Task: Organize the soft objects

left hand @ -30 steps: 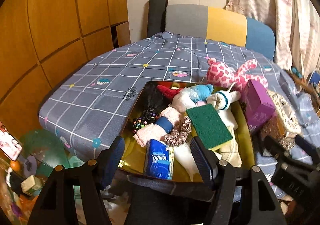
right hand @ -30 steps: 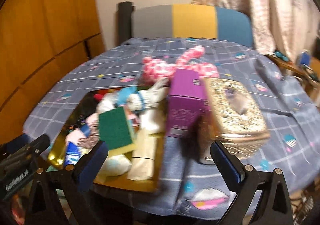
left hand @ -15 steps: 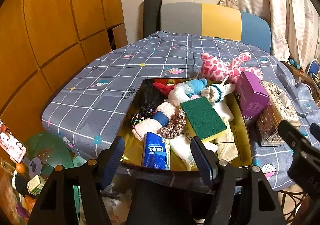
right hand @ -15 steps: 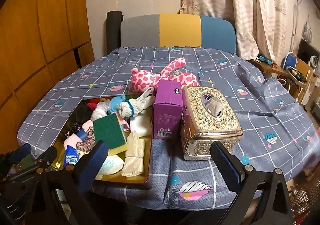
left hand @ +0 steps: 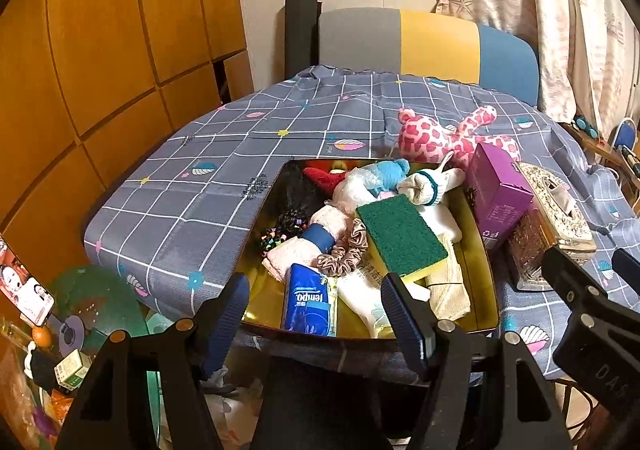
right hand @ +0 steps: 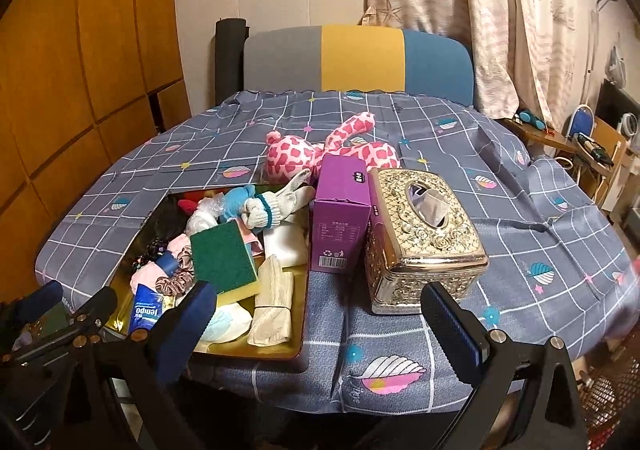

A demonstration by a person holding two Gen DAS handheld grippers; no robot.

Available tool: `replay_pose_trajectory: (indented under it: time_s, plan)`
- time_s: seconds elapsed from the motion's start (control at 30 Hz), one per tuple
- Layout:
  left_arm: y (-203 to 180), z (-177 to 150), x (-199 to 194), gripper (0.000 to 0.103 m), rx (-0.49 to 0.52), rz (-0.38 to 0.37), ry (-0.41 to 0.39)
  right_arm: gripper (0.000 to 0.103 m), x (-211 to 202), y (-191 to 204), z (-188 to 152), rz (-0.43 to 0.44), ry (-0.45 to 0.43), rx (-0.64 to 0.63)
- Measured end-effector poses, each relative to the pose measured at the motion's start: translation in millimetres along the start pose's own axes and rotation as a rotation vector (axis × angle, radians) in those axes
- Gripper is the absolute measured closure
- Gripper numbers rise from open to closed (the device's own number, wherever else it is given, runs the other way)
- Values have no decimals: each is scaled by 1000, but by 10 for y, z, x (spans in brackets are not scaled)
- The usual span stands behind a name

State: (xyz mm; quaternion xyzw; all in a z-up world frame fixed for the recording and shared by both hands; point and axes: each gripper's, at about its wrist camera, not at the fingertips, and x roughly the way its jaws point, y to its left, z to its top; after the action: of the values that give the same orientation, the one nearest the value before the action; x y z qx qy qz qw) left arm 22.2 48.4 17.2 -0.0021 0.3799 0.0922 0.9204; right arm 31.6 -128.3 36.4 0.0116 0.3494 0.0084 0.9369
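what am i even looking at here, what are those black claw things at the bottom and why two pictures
Those are hand-held two-finger grippers, one in each of a person's hands, each with its own camera looking along its fingers. One picture looks along the left gripper, the other along the right gripper. Both are open and hold nothing. Ahead is a table with a checked cloth. On it sit a gold tray full of soft things such as a green sponge, a purple box, an ornate tissue box and a pink plush toy.

Sponge [right hand: 222, 256] in tray [right hand: 276, 350], left of tissue box [right hand: 424, 242].
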Motion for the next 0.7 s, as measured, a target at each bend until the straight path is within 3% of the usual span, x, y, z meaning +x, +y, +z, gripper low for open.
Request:
replay_pose_trajectory:
  time_s: [0.7]
  plan:
    - [-10,-19,36,34,4,0,17,0,22,-10,-20,1,15,-3]
